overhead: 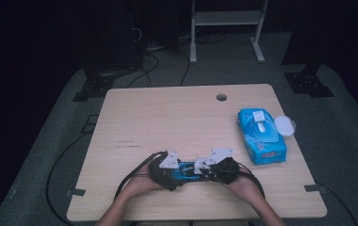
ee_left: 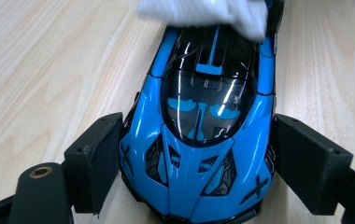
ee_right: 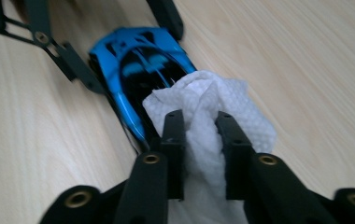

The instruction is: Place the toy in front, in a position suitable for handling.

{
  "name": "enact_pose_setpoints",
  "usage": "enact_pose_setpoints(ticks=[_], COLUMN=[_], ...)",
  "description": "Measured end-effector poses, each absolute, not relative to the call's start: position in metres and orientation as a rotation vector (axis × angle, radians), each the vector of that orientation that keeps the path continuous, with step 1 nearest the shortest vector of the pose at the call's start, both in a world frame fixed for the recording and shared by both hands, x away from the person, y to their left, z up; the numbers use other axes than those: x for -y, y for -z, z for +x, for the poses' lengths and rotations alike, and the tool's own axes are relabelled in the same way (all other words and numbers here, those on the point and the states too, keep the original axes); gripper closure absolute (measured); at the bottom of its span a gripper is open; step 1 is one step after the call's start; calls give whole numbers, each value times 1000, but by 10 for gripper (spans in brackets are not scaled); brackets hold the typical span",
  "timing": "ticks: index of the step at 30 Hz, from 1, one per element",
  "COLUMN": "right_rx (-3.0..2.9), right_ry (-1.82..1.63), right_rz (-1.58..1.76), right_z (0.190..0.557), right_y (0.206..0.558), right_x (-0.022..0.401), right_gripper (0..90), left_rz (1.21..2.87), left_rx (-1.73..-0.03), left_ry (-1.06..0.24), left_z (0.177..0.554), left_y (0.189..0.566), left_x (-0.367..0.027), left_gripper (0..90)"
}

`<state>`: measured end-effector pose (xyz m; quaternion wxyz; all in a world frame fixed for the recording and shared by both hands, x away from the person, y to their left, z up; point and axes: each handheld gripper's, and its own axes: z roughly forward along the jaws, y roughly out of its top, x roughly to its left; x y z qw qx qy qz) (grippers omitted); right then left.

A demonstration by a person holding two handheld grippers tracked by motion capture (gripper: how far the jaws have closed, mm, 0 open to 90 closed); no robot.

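Here, left gripper (ee_left: 192, 163) fingers wide, clamping blue toy car (ee_left: 203, 126), right gripper (ee_right: 202, 140) fingers narrow, pinching white wipe (ee_right: 213, 102) on car.

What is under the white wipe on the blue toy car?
The white wipe lies on the blue toy car, over its black back end. The part beneath is covered. Its windscreen and nose are bare.
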<state>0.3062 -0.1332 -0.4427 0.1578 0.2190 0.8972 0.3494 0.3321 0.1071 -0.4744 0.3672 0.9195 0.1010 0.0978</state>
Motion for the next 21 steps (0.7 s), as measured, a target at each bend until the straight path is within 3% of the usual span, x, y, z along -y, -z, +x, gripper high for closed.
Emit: enact_pose_setpoints(ticks=[11,16,21], right_rx=[-2615,-2620,-2622], right_ry=[-1007,-1038,-1092], right_rz=[558,702,638], right_z=[296,306,299], right_y=[443,443,445], right_x=[131,154,138], right_gripper=[806,810,810], left_rz=[2364,2371,2368], left_rx=[-258,-243,-246], left_ry=[-249,-254,-241], left_z=[331,329,330], left_y=[474,473,474], left_x=[-107,-105,-106], left_gripper=[212,228,227])
